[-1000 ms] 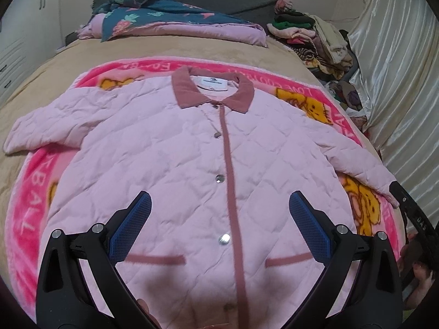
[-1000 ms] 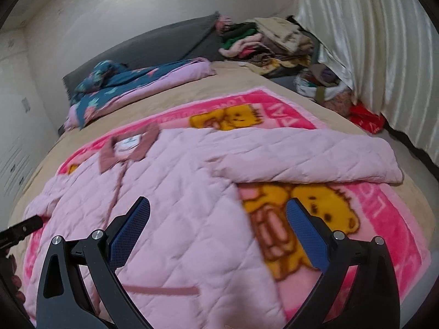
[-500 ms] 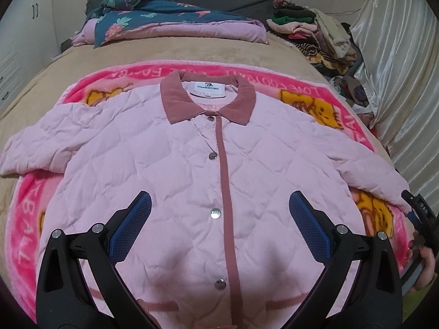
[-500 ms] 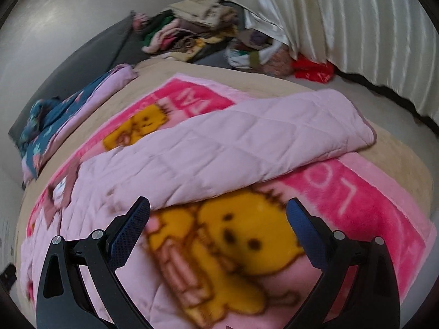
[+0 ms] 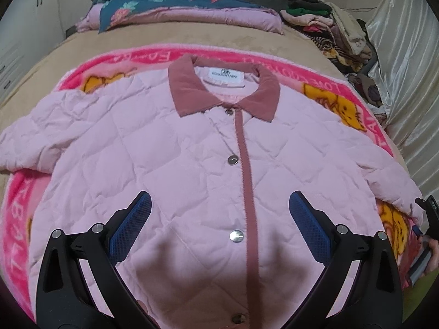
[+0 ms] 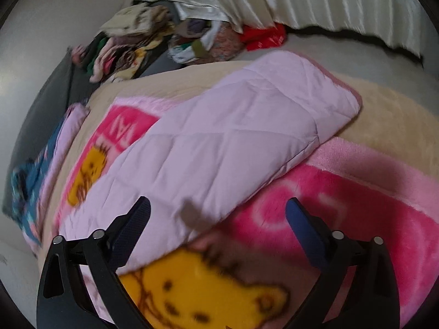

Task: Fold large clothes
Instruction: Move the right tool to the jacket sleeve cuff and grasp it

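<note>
Pink quilted jacket (image 5: 192,164) flat on blanket (image 6: 343,197), bed; body beyond left gripper (image 5: 219,213), jaws apart, empty. Sleeve (image 6: 233,137) beyond right gripper (image 6: 218,216), jaws closing, empty.

Home bedroom, bed (image 5: 192,38) with cartoon blanket (image 5: 348,109), piled clothes (image 5: 323,24) (unsorted), curtain (image 5: 406,63)

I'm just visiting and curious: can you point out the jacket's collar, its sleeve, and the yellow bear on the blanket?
collar (image 5: 192,93), left wrist view, on its left flap.
sleeve (image 6: 247,126), right wrist view, mid-length on the quilted fabric.
yellow bear (image 6: 208,296), right wrist view, on its face.
</note>
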Motion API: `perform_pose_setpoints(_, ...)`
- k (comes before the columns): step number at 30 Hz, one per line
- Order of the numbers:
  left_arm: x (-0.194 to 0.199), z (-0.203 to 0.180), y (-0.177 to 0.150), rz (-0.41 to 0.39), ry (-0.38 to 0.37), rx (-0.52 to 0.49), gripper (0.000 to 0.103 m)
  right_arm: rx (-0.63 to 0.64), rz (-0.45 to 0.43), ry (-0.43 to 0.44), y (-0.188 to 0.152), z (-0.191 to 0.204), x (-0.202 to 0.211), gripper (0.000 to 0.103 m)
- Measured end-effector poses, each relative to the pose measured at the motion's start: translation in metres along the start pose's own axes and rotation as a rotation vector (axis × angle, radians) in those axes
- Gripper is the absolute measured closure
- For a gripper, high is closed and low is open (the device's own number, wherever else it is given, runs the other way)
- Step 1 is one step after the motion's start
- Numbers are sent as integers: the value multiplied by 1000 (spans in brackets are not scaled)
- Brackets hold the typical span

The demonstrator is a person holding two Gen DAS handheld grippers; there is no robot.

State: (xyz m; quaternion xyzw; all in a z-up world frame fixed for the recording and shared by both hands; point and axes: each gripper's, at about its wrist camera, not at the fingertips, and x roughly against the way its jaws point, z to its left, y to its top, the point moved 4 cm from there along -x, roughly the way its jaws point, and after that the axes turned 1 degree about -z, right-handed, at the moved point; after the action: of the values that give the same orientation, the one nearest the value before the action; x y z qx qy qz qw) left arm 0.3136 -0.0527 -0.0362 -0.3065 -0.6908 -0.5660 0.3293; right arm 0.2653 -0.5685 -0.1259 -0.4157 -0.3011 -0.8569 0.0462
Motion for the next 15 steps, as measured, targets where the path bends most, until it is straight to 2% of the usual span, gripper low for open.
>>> perform_pose_setpoints(5, -9, 10, 0, 8, -1, 13, 9, -99, -34, 4, 18, -17, -18, 26)
perform_pose_setpoints(7, -12, 12, 0, 15, -13, 17, 9, -135, -49, 31, 23, -24, -23, 30)
perform_pose_setpoints(9, -13, 14, -1, 22, -23, 16, 9, -151, -69, 47, 28, -29, -24, 53)
perform_pose_setpoints(11, -13, 18, -1, 19, -18, 17, 9, -153, -81, 62, 31, -31, -23, 64)
perform_pose_setpoints(12, -12, 21, 0, 19, -13, 23, 9, -133, -101, 67, 32, -28, -18, 69)
perform_pose_setpoints(15, -10, 30, 2, 13, -8, 48, 9, 28, -194, 80, 36, -1, 3, 81)
